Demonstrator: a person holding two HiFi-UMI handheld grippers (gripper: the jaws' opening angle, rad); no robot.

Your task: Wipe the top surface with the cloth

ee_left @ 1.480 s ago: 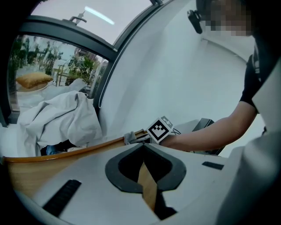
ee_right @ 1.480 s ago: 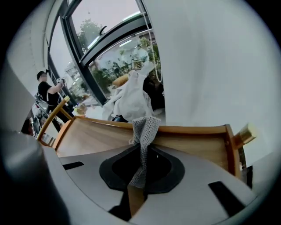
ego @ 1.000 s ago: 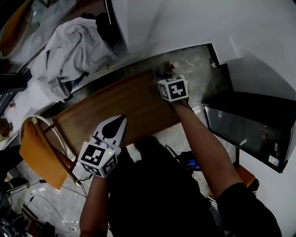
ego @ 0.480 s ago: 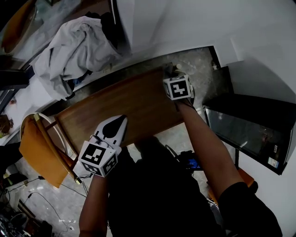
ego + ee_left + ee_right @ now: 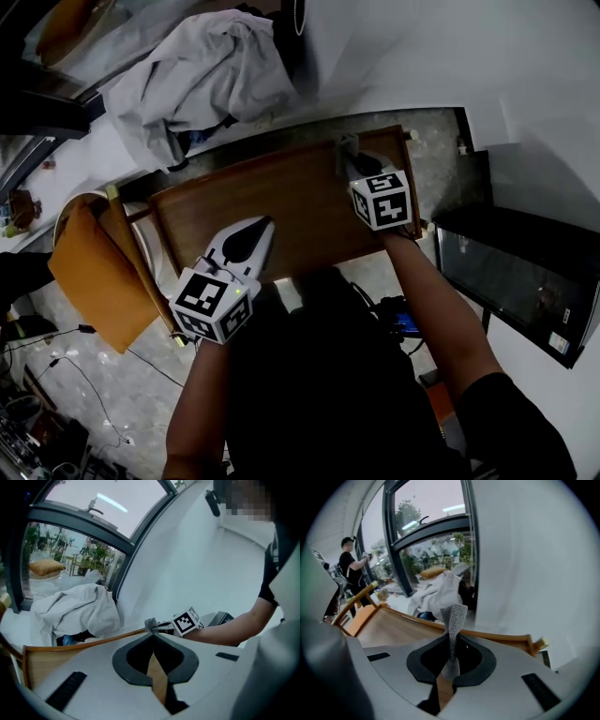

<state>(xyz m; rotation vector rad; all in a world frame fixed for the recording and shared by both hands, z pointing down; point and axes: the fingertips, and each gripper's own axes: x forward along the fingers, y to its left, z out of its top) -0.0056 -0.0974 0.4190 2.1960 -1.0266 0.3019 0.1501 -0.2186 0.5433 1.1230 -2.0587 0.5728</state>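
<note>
Right gripper [image 5: 451,638] fingers clamp the cloth [image 5: 454,615] over the table top [image 5: 281,202] — left gripper [image 5: 153,635] fingers together.

Two handheld grippers over a brown rectangular wooden table top [image 5: 281,202], seen from above.

The right gripper [image 5: 349,157], carrying a black-and-white marker cube, reached to the table top's far right corner, with a small grey cloth [image 5: 344,146] at its tip over the wood. The white, pointed left gripper [image 5: 261,225] hung above the table top's near edge, left of its middle and well apart from the right one. A crumpled pale grey fabric heap [image 5: 202,70] lay beyond the table top's far left side. An orange chair with a curved wooden frame [image 5: 89,272] stood just beside its left end. A black glass-fronted cabinet [image 5: 511,272] sat off its right end.
</note>
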